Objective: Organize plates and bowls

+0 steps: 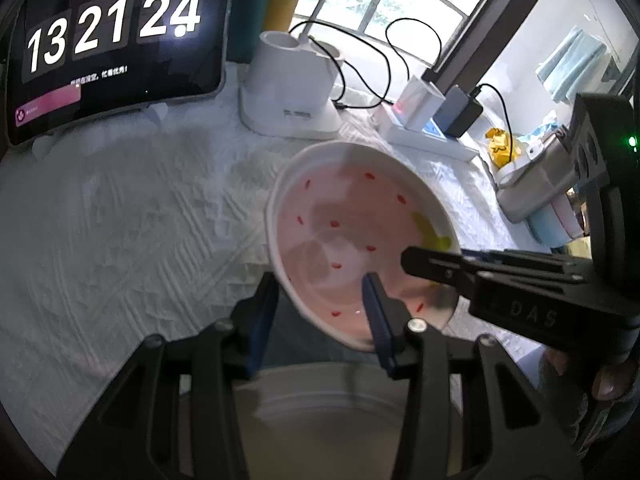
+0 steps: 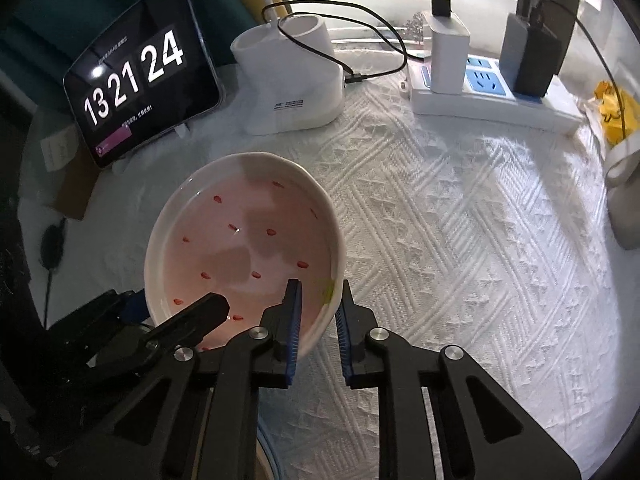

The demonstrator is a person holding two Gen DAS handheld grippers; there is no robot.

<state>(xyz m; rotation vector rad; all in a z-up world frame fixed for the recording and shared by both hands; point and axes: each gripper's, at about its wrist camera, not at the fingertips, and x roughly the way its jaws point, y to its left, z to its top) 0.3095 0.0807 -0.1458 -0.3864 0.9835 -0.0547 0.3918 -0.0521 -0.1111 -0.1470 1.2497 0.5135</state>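
Observation:
A white bowl (image 1: 340,220) (image 2: 240,240), pink inside with red specks and a yellow patch at one edge, hangs tilted above the white tablecloth. My left gripper (image 1: 320,280) (image 2: 168,300) is shut on its near rim, with one finger inside the bowl and the other under its outer wall. On the opposite side, by the yellow patch, my right gripper (image 2: 319,284) (image 1: 420,268) is shut on the rim, one blue pad inside and one outside. Below the left gripper lies a larger white dish (image 1: 320,400), partly hidden by the fingers.
At the back stand a tablet showing a clock (image 2: 140,76), a white charging stand (image 2: 292,88) with cables, and a power strip (image 2: 492,100) with adapters. A yellow wrapper (image 2: 612,112) and a white mug (image 2: 624,200) sit at the right edge. The textured cloth (image 2: 440,240) covers the table.

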